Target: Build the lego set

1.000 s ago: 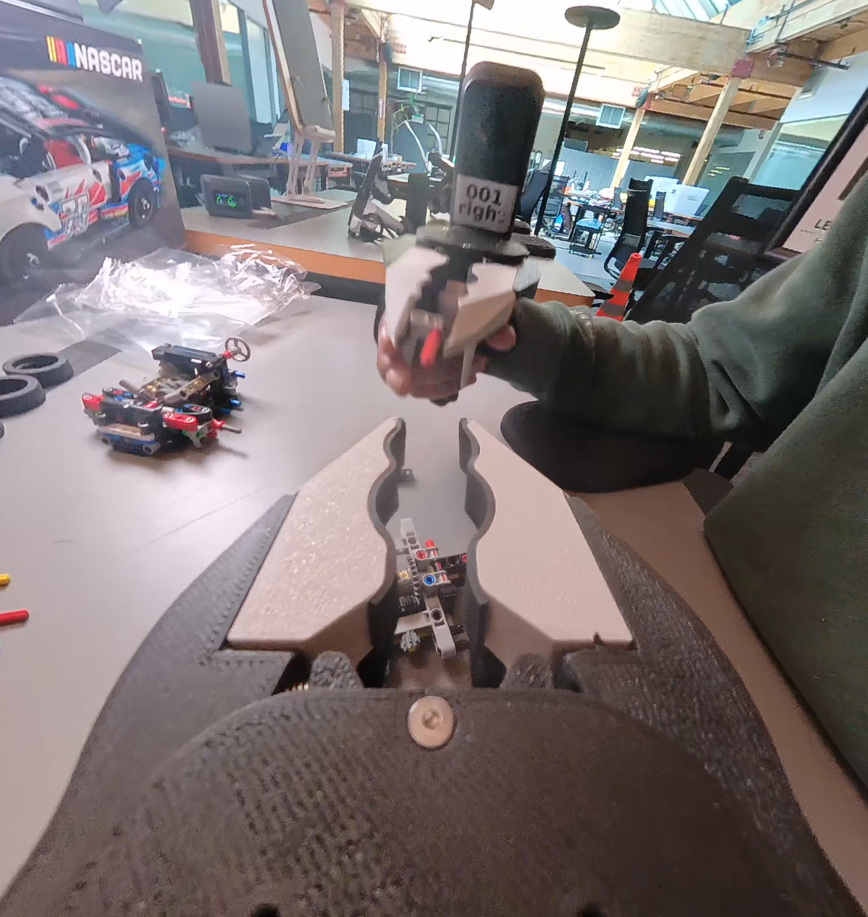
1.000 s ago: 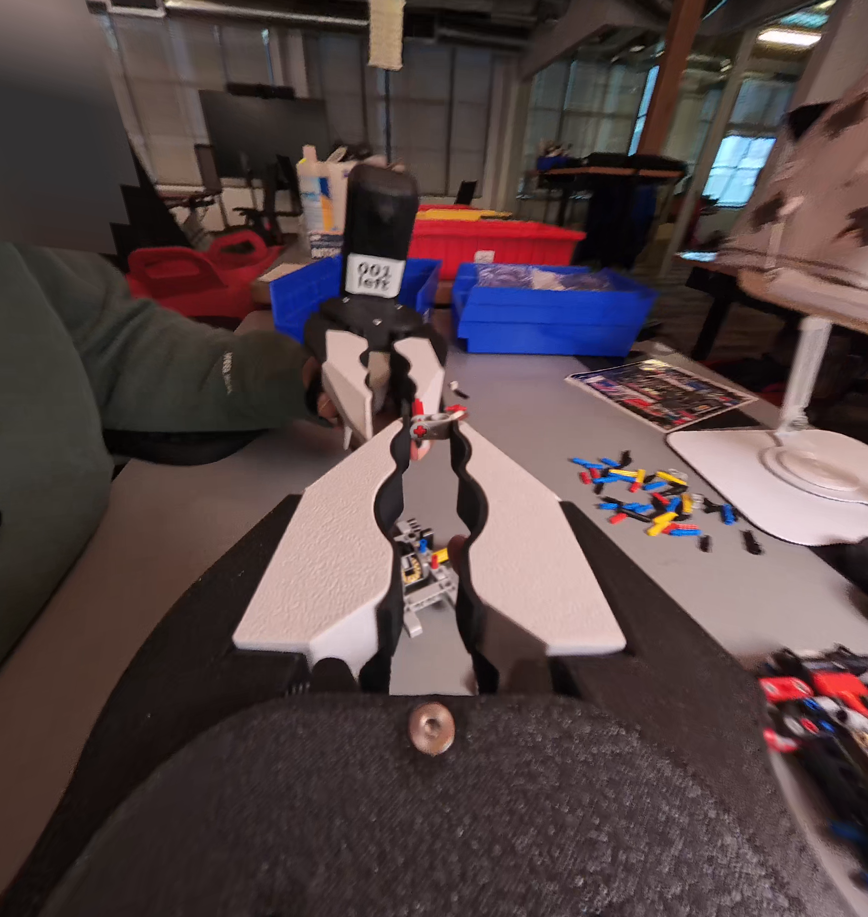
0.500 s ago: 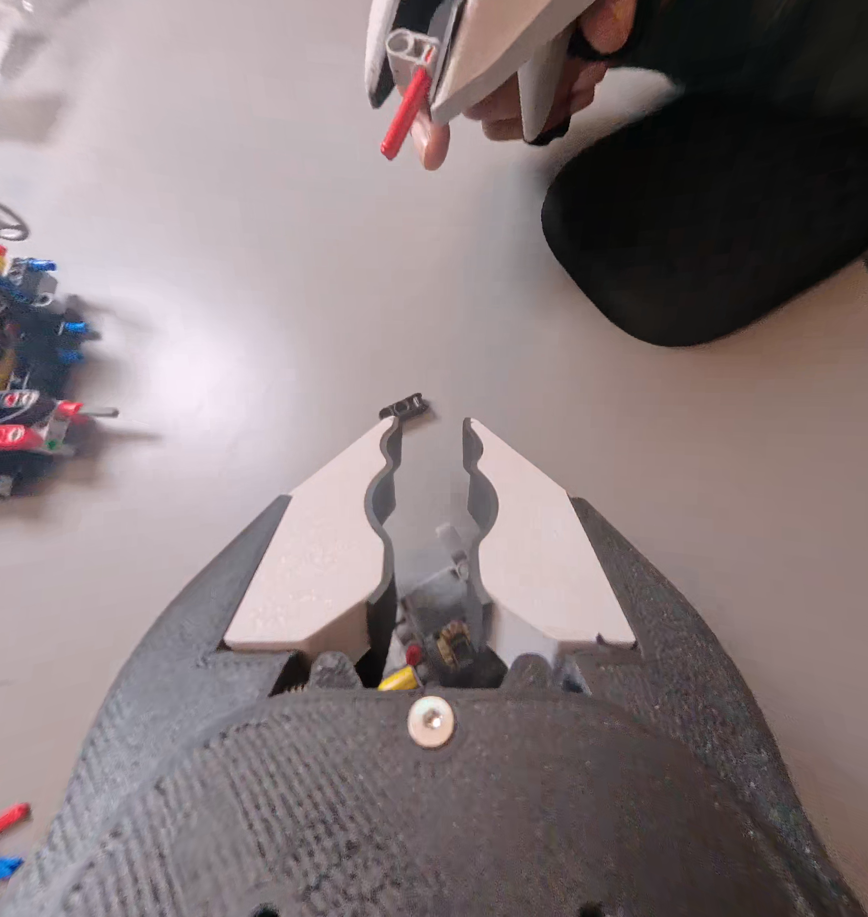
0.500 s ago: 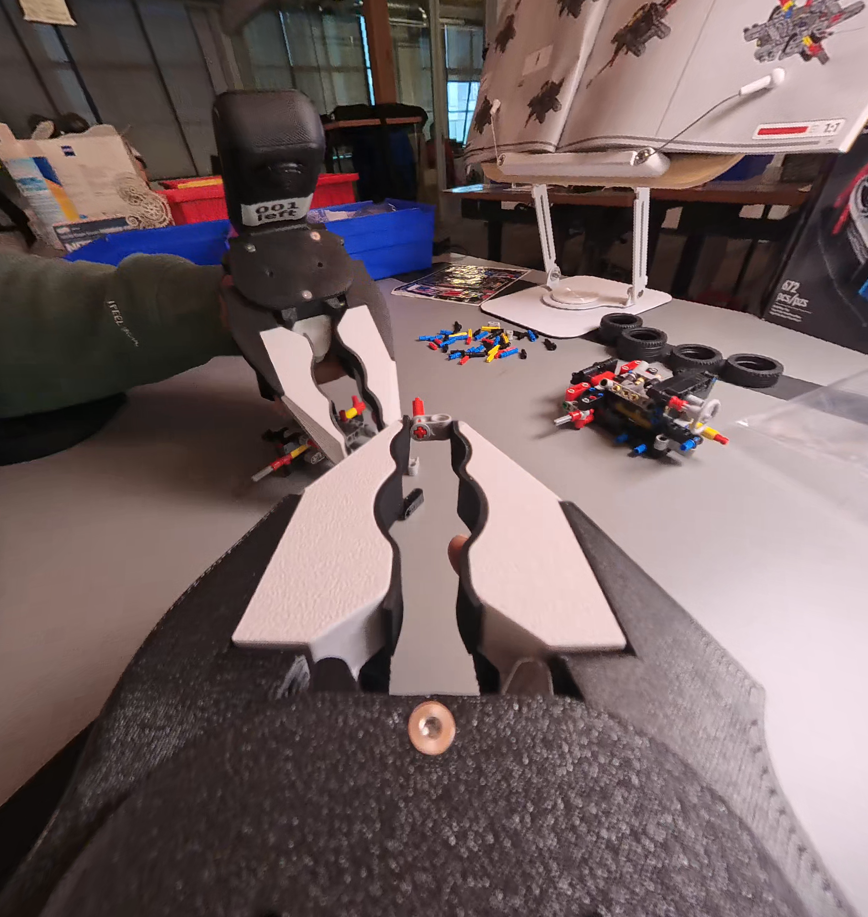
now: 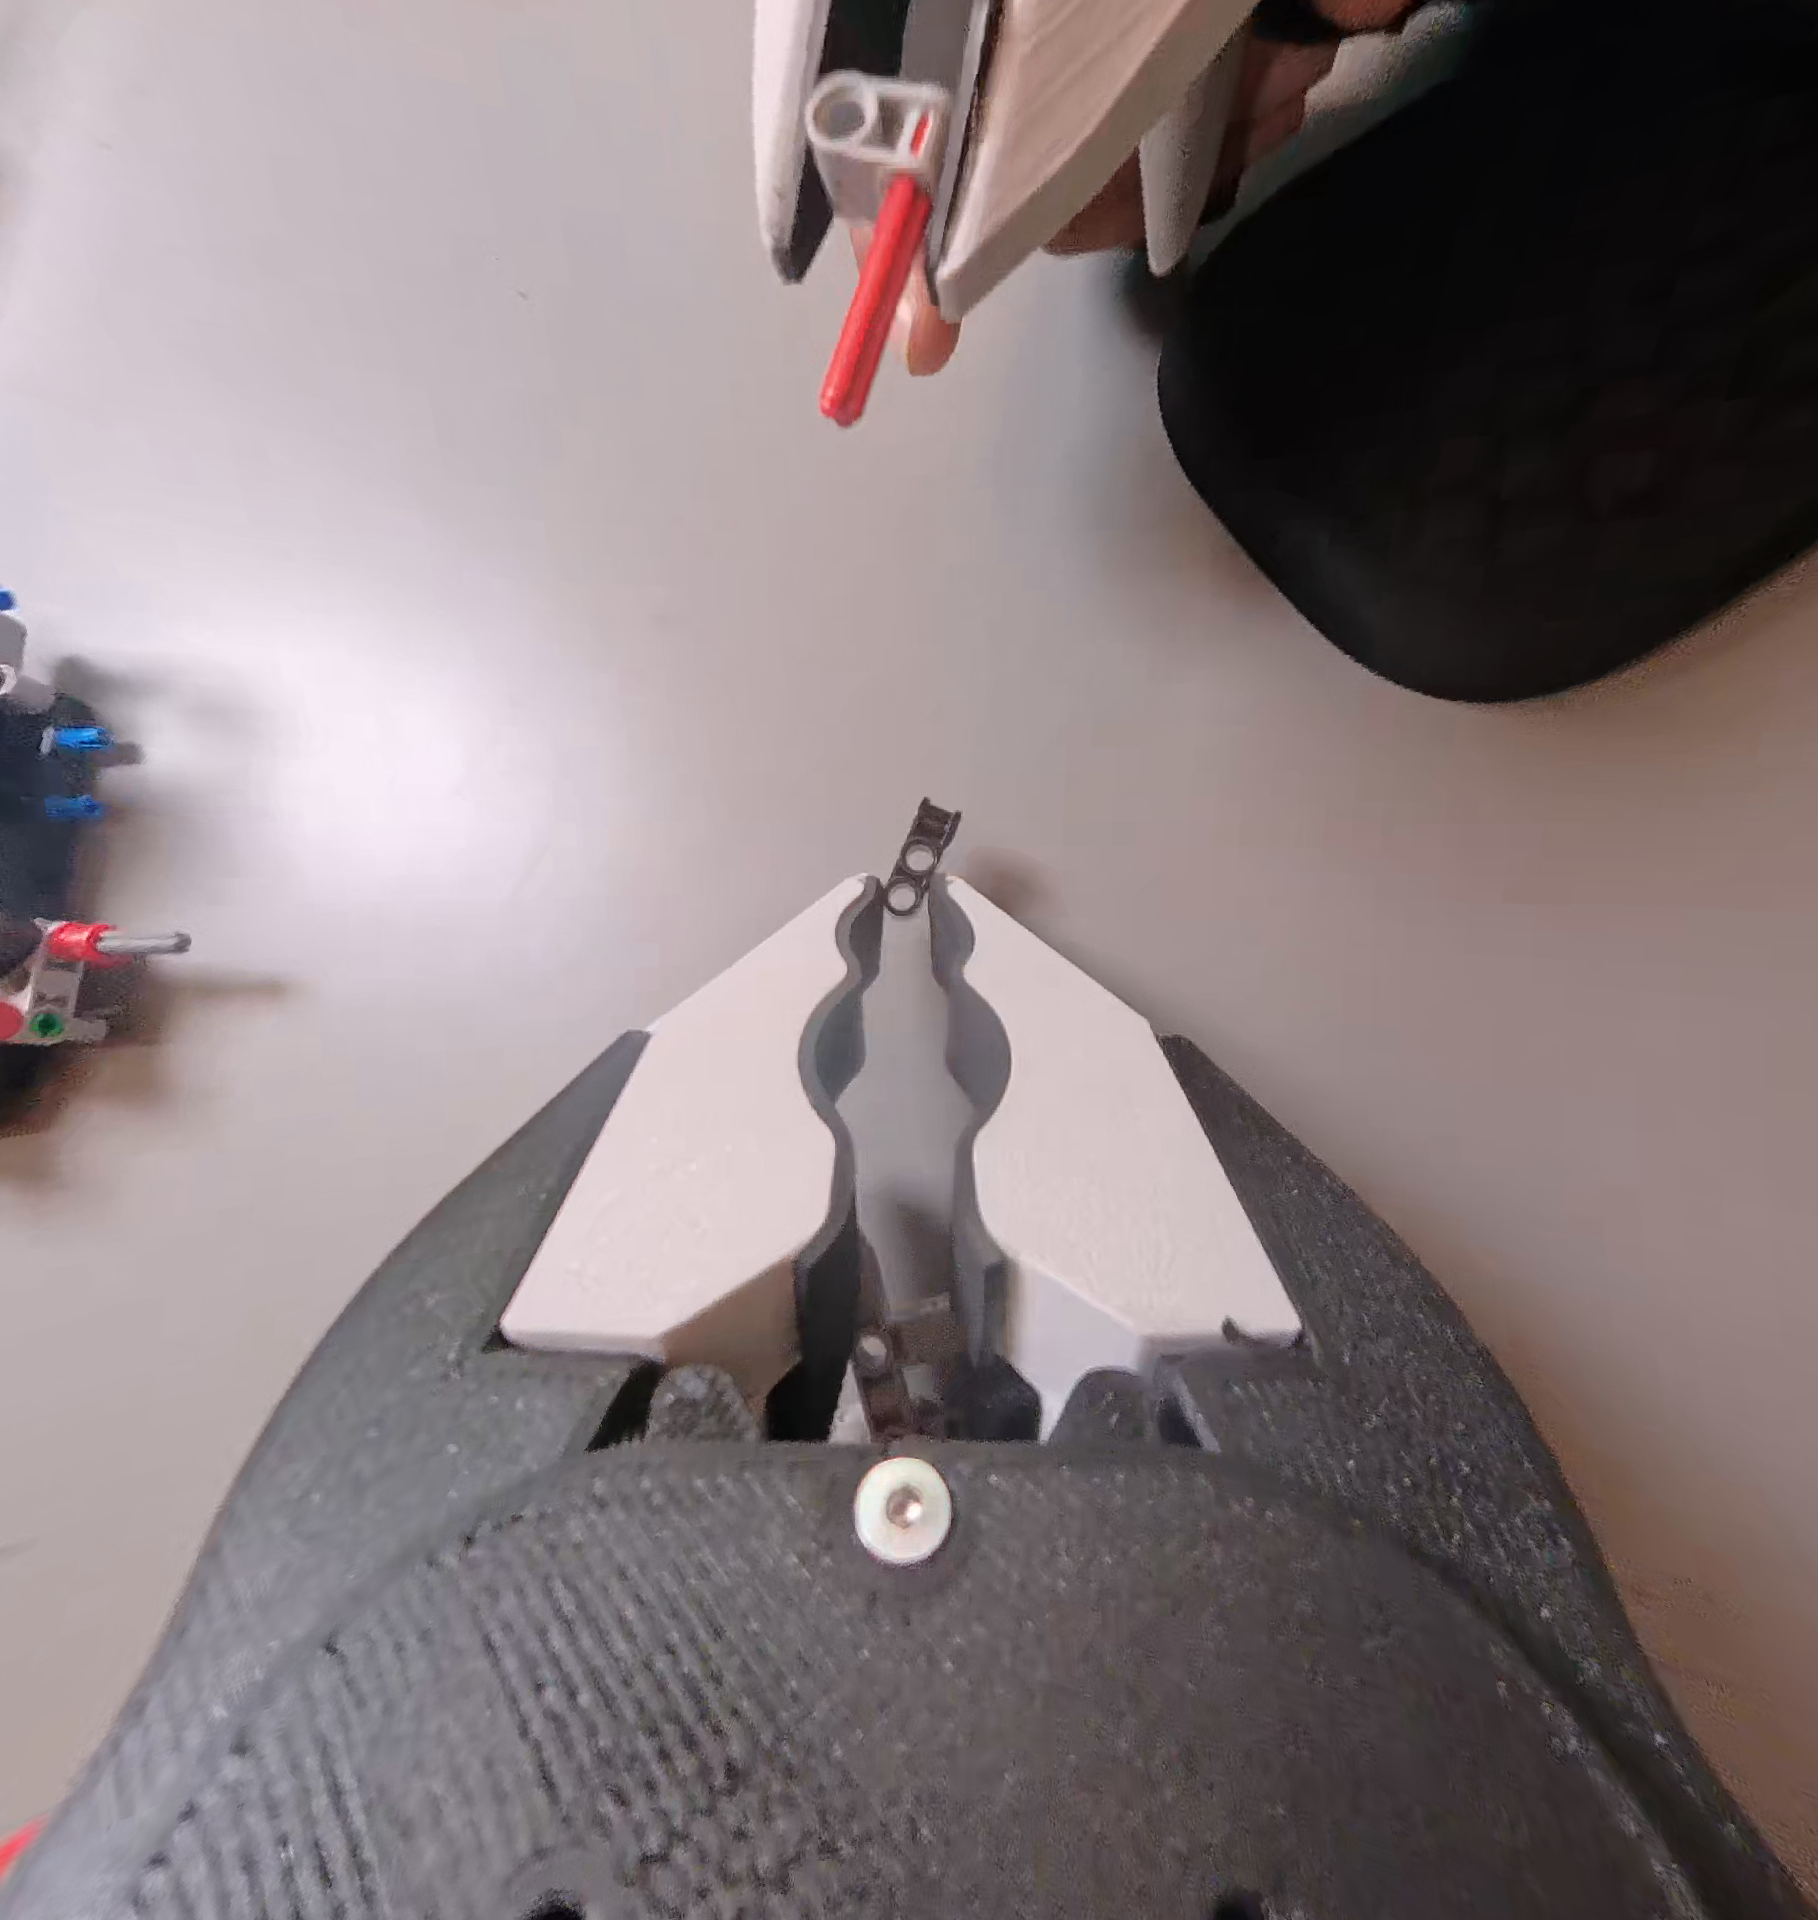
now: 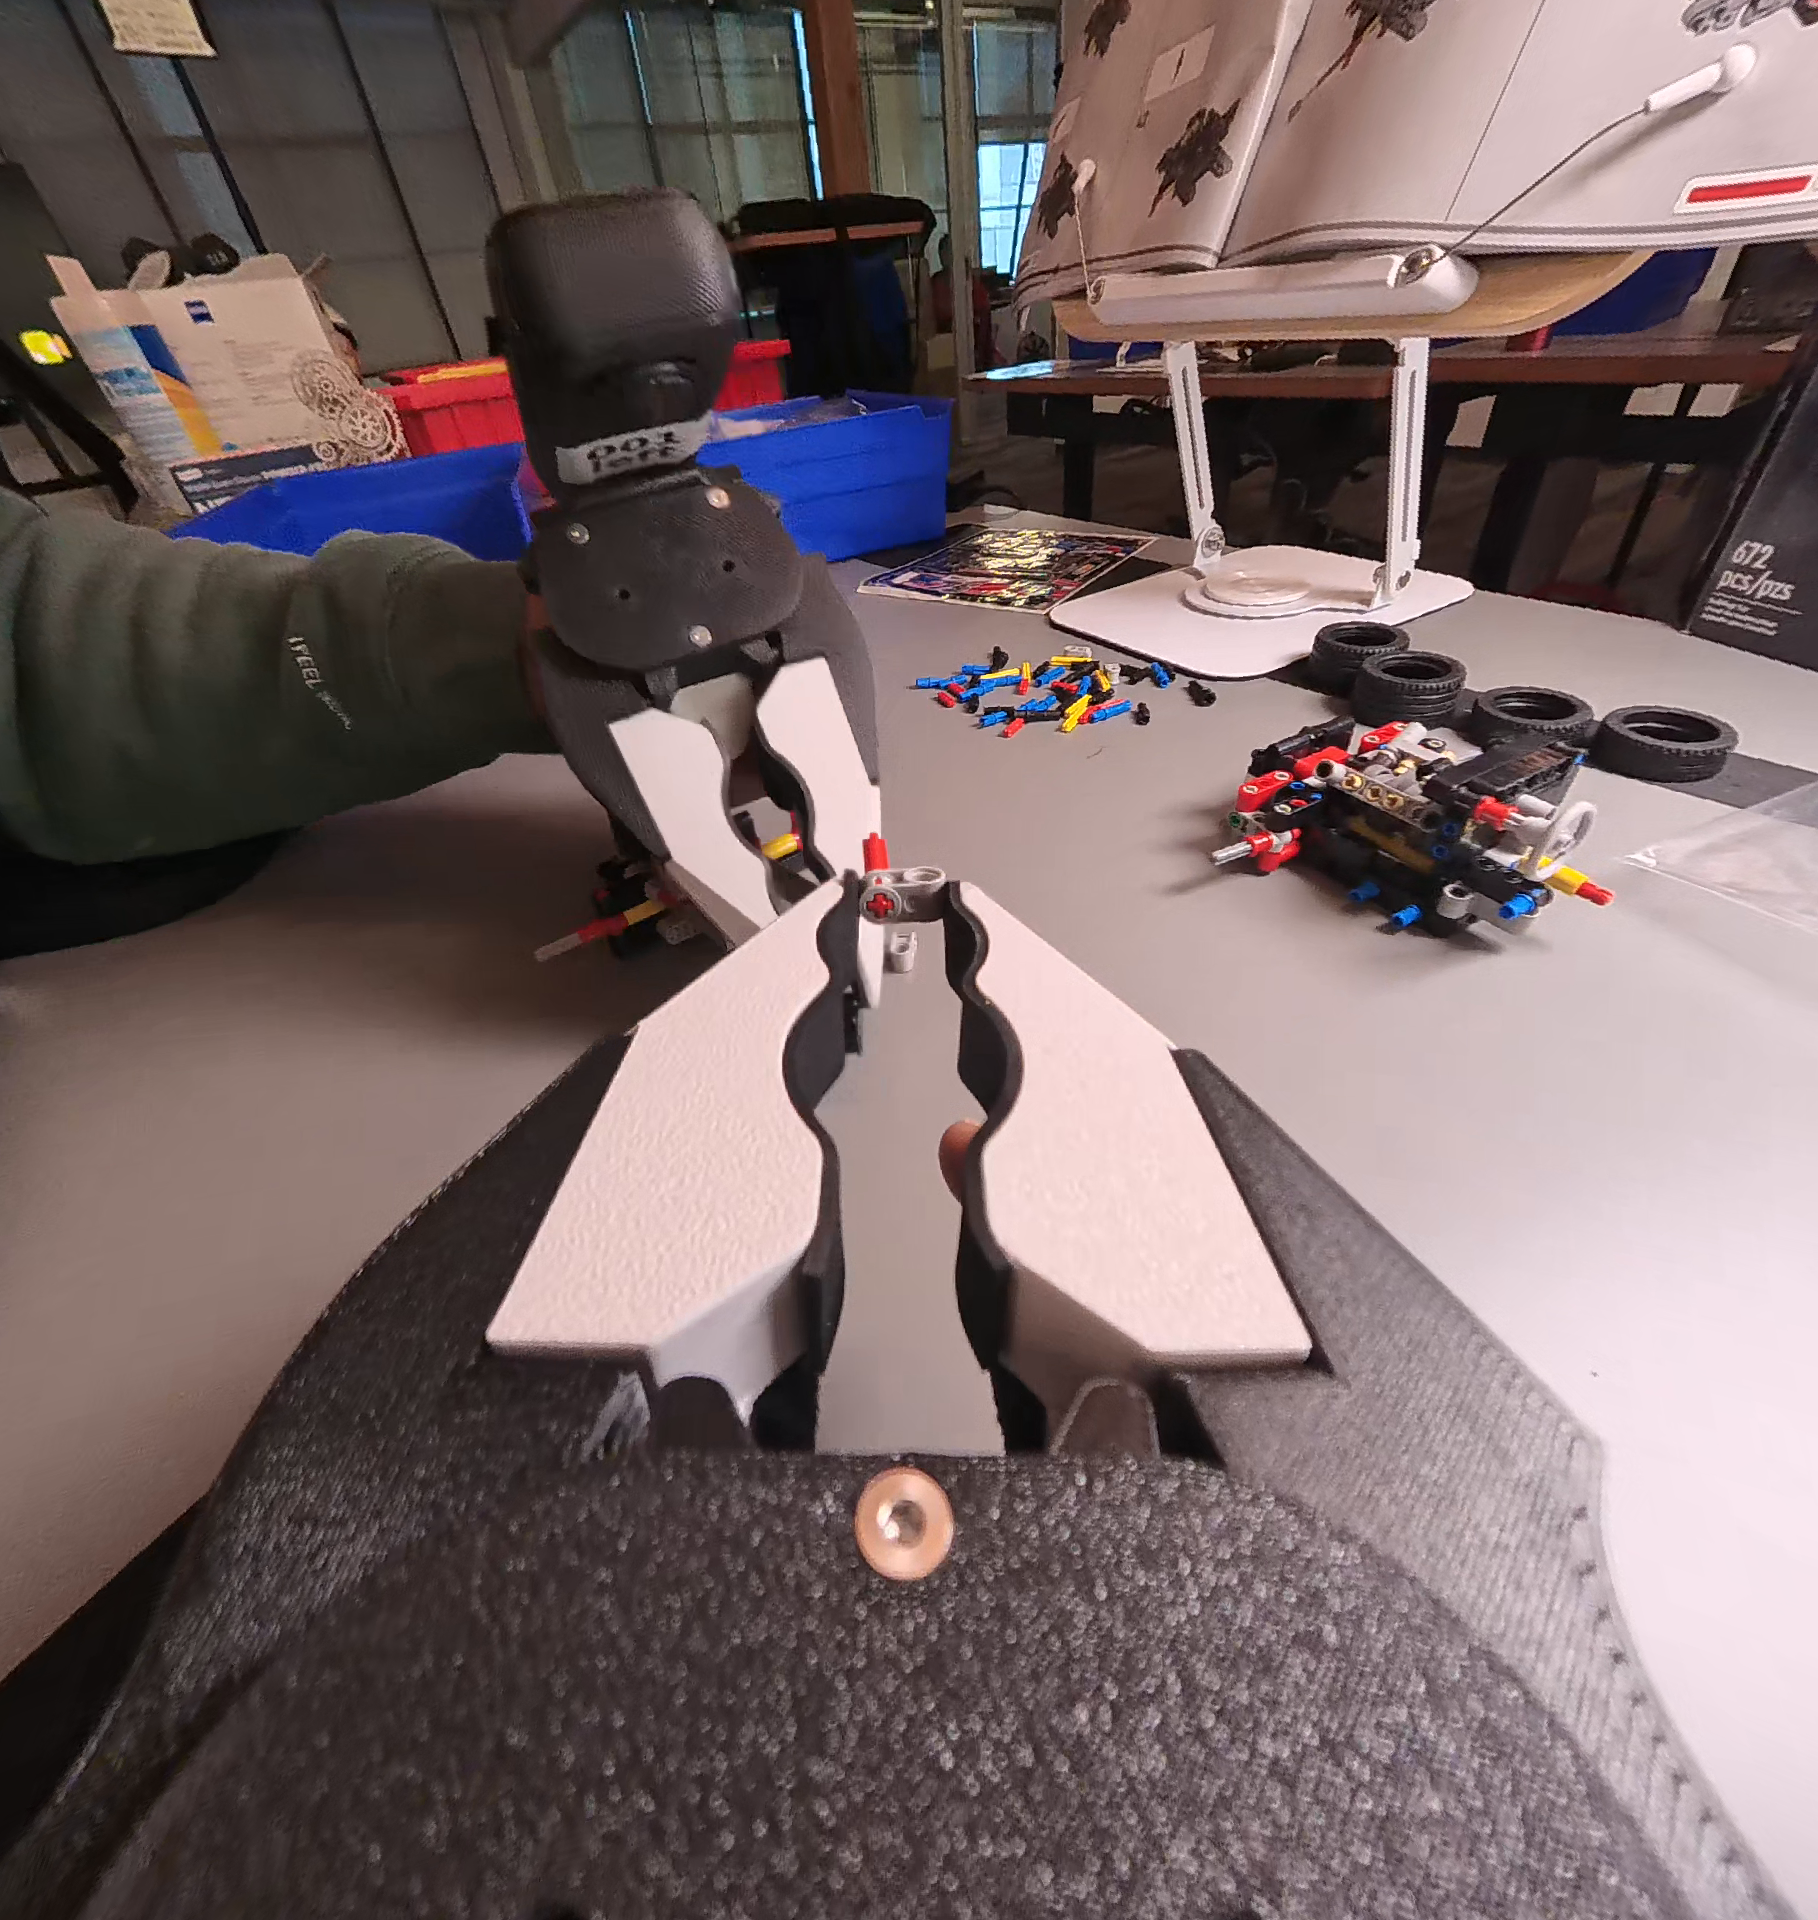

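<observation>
In the left wrist view my left gripper (image 5: 910, 883) points down at the grey table (image 5: 469, 520), and its tips are shut on a small black connector (image 5: 926, 847) that lies on the table. A small sub-assembly (image 5: 889, 1371) shows under its fingers near the base. My right gripper (image 6: 900, 888) is shut on a grey connector with a red axle (image 6: 897, 899). It also shows in the left wrist view (image 5: 869, 135), hovering just beyond the left gripper's tips. In the right wrist view the left gripper (image 6: 791, 878) sits close on the left, over the sub-assembly (image 6: 635, 914).
The car chassis (image 6: 1404, 821) lies right of centre, with several tyres (image 6: 1507, 712) behind it. A pile of loose pins (image 6: 1050, 696), a book stand with the instructions (image 6: 1300, 592), blue bins (image 6: 832, 468) and a plastic bag (image 6: 1767, 842) are farther off. A green-sleeved arm (image 6: 209, 675) reaches in from the left. The left gripper's tips are roughly 9 cm from the right gripper's.
My left gripper has tipped down to the table and closed on the black connector. My right gripper has turned right and moved nearer, still holding the grey connector with the red axle.
</observation>
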The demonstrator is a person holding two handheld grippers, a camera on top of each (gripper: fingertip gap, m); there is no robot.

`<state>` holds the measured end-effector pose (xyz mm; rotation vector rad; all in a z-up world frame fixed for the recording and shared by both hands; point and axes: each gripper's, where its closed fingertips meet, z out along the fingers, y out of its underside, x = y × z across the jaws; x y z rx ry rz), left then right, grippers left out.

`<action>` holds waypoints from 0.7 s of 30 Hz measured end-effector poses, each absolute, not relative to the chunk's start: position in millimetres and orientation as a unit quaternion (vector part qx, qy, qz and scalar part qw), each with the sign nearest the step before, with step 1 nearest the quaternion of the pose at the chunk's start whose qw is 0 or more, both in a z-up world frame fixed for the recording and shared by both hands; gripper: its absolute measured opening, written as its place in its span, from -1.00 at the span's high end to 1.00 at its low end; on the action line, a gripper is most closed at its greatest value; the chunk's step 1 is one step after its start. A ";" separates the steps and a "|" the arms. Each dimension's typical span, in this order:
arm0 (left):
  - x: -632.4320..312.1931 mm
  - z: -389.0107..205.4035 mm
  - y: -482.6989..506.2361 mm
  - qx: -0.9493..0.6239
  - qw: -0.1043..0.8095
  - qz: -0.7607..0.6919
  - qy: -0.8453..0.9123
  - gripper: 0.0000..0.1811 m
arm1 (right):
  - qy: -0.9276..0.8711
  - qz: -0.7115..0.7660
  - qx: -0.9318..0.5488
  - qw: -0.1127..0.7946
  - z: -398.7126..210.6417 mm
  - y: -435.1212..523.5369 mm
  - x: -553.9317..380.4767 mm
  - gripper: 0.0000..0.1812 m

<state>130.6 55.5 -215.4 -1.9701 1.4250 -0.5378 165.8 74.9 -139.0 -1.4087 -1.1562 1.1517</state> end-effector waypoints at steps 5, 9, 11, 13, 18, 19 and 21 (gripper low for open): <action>103.1 -172.5 37.7 -0.751 0.398 -0.242 0.468 0.93 | -0.477 0.471 -0.575 0.469 -138.7 70.4 160.0 0.84; 67.5 -158.1 -0.1 -0.765 0.397 -0.280 0.423 0.94 | -0.532 0.453 -0.558 0.448 -140.1 51.1 141.3 0.84; 55.5 -161.6 -27.1 -0.770 0.374 -0.307 0.415 0.94 | -0.570 0.448 -0.536 0.432 -140.8 34.9 128.9 0.84; 49.2 -168.5 -48.6 -0.775 0.362 -0.320 0.408 0.93 | -0.594 0.461 -0.516 0.411 -139.8 18.3 115.1 0.84; 49.5 -199.5 -63.0 -0.794 0.341 -0.285 0.414 0.93 | -0.624 0.471 -0.490 0.387 -139.4 3.0 82.2 0.84; 50.5 -201.7 -60.3 -0.796 0.343 -0.280 0.412 0.93 | -0.624 0.471 -0.487 0.388 -136.7 3.7 76.4 0.84; 49.1 -203.1 -48.9 -0.803 0.356 -0.261 0.400 0.93 | -0.620 0.477 -0.481 0.396 -127.5 5.9 66.2 0.84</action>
